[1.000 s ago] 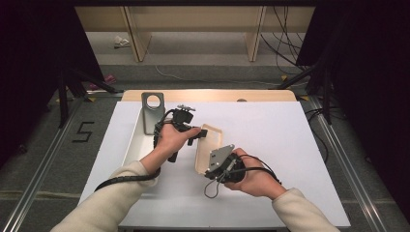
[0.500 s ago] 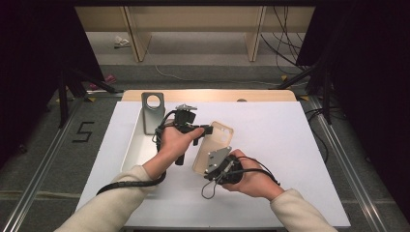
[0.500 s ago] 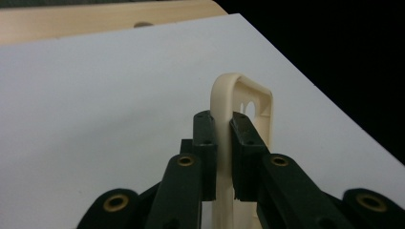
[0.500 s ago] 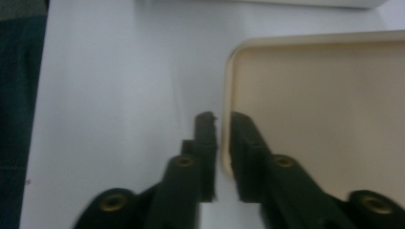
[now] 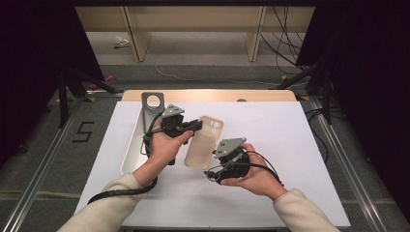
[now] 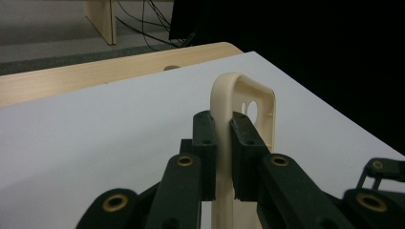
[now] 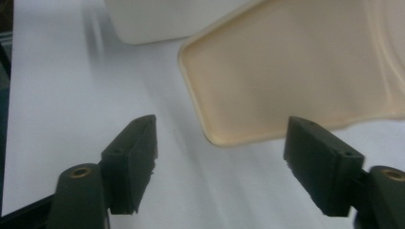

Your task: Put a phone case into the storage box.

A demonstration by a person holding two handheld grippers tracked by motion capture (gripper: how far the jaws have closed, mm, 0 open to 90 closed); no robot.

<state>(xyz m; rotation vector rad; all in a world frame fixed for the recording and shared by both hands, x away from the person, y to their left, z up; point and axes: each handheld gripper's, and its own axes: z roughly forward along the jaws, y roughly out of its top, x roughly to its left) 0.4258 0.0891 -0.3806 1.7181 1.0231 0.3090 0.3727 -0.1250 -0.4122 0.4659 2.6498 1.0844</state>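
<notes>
A beige phone case (image 5: 205, 140) with a camera cut-out hangs tilted over the white table top. My left gripper (image 5: 196, 125) is shut on its long side edge near the top. In the left gripper view the case (image 6: 239, 95) stands on edge, with the gripper (image 6: 223, 138) pressing both pads on its rim. My right gripper (image 5: 210, 173) sits just below the case's lower end. Its jaws have just been opening. In the right gripper view the gripper (image 7: 224, 131) stands open, and the case's bottom corner (image 7: 286, 71) floats just beyond the pads, untouched.
A long white tray (image 5: 133, 150) lies along the left of the white mat, seen also as the tray's wall (image 7: 157, 19) in the right gripper view. A grey metal bracket with a round hole (image 5: 153, 102) stands at its far end. The wooden table edge (image 5: 208, 95) runs behind.
My right gripper has opened and let go of the case's lower end. My left gripper has closed on the case's edge and shifted a little with it.
</notes>
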